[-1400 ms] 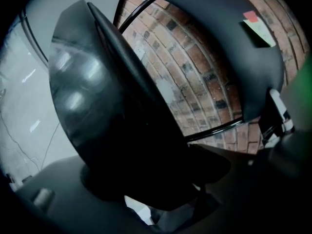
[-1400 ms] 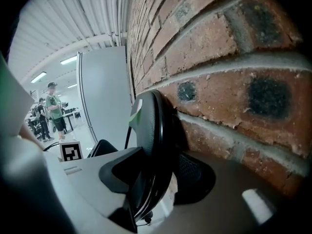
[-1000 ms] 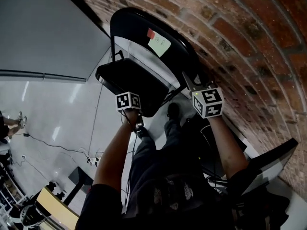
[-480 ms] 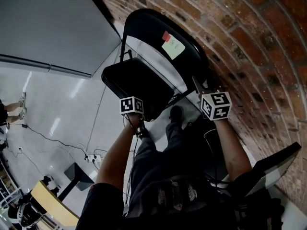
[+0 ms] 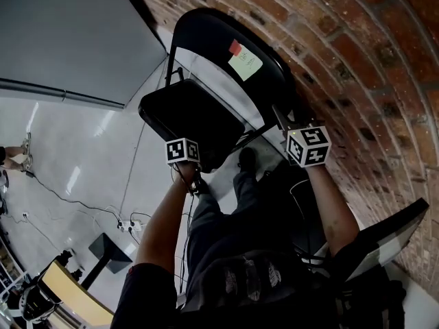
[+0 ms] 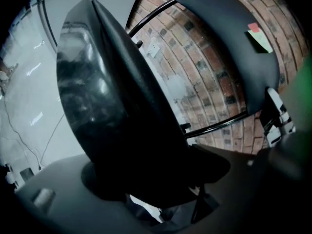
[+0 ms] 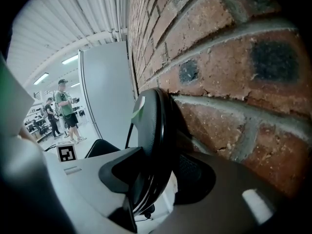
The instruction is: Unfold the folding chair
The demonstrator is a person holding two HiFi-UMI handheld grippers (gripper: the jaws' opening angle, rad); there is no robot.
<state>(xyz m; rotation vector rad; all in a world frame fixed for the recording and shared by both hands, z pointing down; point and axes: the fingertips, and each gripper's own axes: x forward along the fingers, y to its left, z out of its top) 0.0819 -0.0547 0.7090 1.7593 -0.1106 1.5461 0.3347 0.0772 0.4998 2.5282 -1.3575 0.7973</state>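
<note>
A red brick wall [image 5: 357, 60] stands on one side. Next to it is a plain grey wall [image 5: 62, 40]. The floor [image 5: 82, 149] is pale and shiny, with thin cables [image 5: 74, 201] lying on it. Long lights [image 7: 41, 78] glow on the ceiling far off.

Dark sleeve [image 5: 145, 295], dark trousers [image 5: 214, 233], black shoe [image 5: 247, 158]
</note>
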